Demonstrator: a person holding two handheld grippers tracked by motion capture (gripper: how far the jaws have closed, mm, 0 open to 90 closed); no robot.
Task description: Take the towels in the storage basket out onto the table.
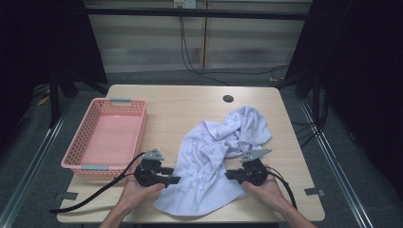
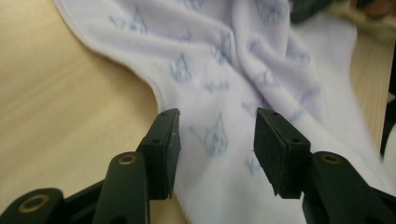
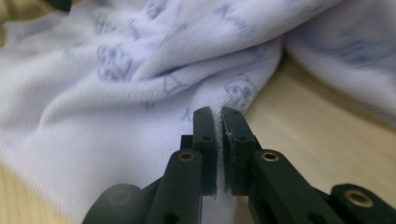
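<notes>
Right gripper (image 3: 218, 116) clamped on the cloth (image 1: 216, 156), jaws pressed together with a thin white edge of fabric pinched between the pads, seen close in the right gripper view; in the high view sits at the cloth's 3 o'clock edge (image 1: 231, 175), held in the right hand (image 1: 263, 187). Left gripper (image 2: 217, 128) with jaws apart, hovering over the cloth's edge at 9 o'clock, one pad over bare wood and the other over the printed fabric, nothing pinched; in the high view held in the left hand (image 1: 142, 190) just beside the cloth (image 1: 175, 180). Cloth white with a faint blue print, crumpled, lying on the table (image 1: 190, 102) from centre toward 5 o'clock, bunched thicker at its 1 o'clock end, flatter toward 6 o'clock near the table's front edge. Pink basket (image 1: 90, 130) at 9 o'clock on the table, well apart from the cloth. Small dark hole (image 1: 228, 99) in the tabletop at 12 o'clock.
</notes>
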